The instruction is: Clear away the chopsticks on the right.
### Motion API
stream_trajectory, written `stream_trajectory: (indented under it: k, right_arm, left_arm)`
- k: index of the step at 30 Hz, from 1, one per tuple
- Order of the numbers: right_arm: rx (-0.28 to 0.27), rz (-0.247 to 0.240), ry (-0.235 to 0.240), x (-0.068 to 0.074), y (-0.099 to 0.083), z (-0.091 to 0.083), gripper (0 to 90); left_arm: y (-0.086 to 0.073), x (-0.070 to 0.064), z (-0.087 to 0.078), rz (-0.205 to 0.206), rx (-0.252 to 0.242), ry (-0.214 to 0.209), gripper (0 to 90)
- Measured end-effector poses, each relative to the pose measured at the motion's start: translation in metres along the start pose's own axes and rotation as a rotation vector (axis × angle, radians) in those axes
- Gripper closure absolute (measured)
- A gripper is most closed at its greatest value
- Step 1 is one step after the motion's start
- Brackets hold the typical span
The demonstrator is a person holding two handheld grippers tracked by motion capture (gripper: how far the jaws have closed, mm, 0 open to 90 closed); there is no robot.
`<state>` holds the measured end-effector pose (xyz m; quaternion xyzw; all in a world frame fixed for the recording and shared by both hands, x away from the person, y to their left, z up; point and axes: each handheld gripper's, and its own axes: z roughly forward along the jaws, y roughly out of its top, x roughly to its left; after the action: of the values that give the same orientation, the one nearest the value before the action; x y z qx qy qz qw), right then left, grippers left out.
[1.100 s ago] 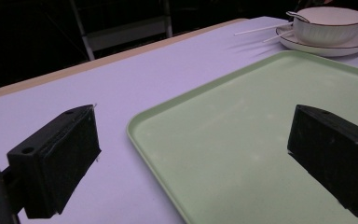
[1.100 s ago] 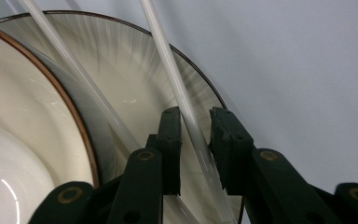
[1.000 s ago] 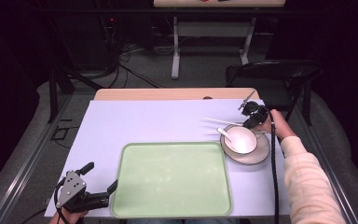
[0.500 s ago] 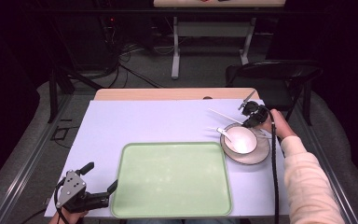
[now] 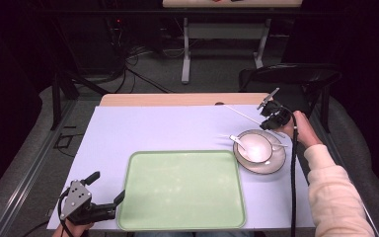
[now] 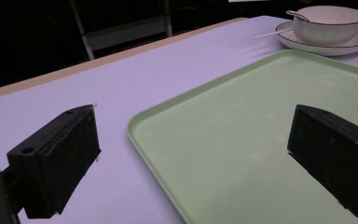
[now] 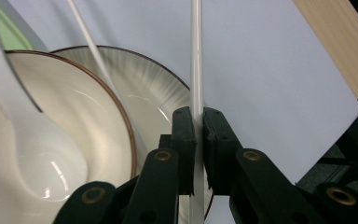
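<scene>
My right gripper is shut on a thin white chopstick, held just above the table behind the plate, its far end pointing left. A second chopstick lies across the brown-rimmed plate. On that plate stands a white bowl with a white spoon in it. My left gripper is open at the near left, its jaws straddling the left edge of the empty green tray.
A lilac mat covers the table, with a strip of bare wood along the far edge. A black chair stands behind the table's right corner. The right gripper's cable runs along the forearm near the right edge.
My right gripper has lifted one chopstick off the plate and moved it slightly back. The left gripper, tray, bowl and spoon have stayed put.
</scene>
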<state>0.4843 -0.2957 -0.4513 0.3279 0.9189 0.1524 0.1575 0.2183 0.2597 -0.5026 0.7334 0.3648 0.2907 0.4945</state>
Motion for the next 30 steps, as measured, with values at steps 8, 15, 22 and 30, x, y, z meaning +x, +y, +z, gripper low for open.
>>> stream_trajectory:
  k: [8, 15, 22, 30]
  right_arm:
    - [-0.025, 0.06, -0.03, 0.021, 0.0, -0.031, 83.9]
    - [-0.048, 0.145, -0.037, 0.05, -0.006, -0.05, 83.9]
    - [-0.077, 0.225, -0.035, 0.071, -0.017, -0.062, 83.9]
    - [-0.129, 0.273, -0.025, 0.092, -0.029, -0.072, 83.8]
  left_arm:
    - [0.0, 0.0, 0.0, 0.0, -0.001, -0.001, 1.9]
    - [0.0, 0.0, 0.0, 0.001, -0.001, -0.001, 1.9]
    - [0.0, 0.0, 0.0, 0.003, 0.006, 0.0, 1.9]
    - [0.0, 0.0, 0.0, 0.002, 0.001, -0.001, 1.9]
